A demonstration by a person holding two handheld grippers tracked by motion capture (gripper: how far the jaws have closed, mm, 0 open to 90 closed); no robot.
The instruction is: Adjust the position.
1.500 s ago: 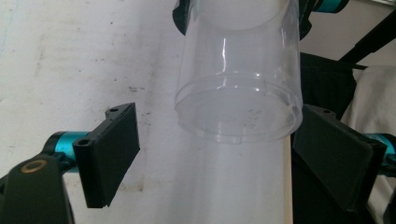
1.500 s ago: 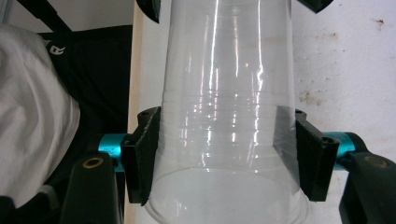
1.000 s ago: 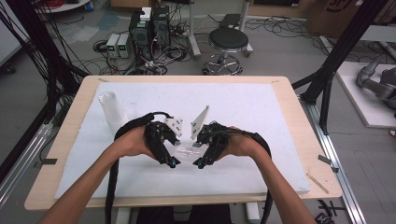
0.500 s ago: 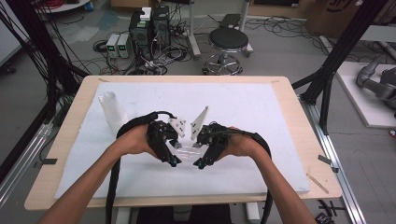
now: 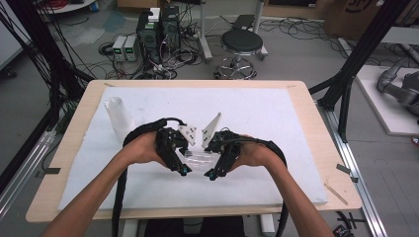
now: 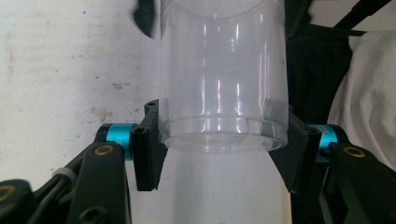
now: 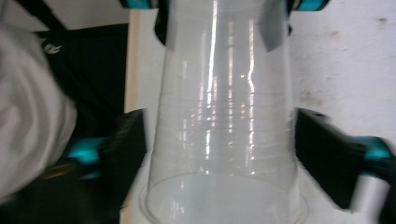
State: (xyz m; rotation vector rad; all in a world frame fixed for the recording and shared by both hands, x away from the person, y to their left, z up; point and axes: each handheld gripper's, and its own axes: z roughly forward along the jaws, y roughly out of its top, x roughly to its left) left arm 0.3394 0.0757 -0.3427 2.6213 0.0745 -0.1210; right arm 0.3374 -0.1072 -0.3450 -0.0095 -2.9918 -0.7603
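Observation:
A clear plastic cup [image 5: 197, 159] lies level between the two grippers over the middle of the white sheet. My left gripper [image 6: 219, 144] is shut on its narrow bottom end [image 6: 222, 116]; both black pads press the wall, having just closed in. My right gripper [image 7: 217, 140] stands around the wide rim end of the cup [image 7: 224, 154]. Its jaws have just been opening and now sit slightly off the wall on either side, blurred. From above, the left gripper [image 5: 181, 165] and right gripper [image 5: 213, 170] face each other, tips nearly meeting.
A stack of clear cups [image 5: 117, 116] stands upright at the left of the white sheet [image 5: 276, 123]. The wooden table edge [image 5: 321, 128] runs around it. Cables trail from both grippers toward the near edge.
Both hands have kept their place at the table's middle. The right gripper's jaws look wider apart around the cup than before, while the left's have drawn in on it.

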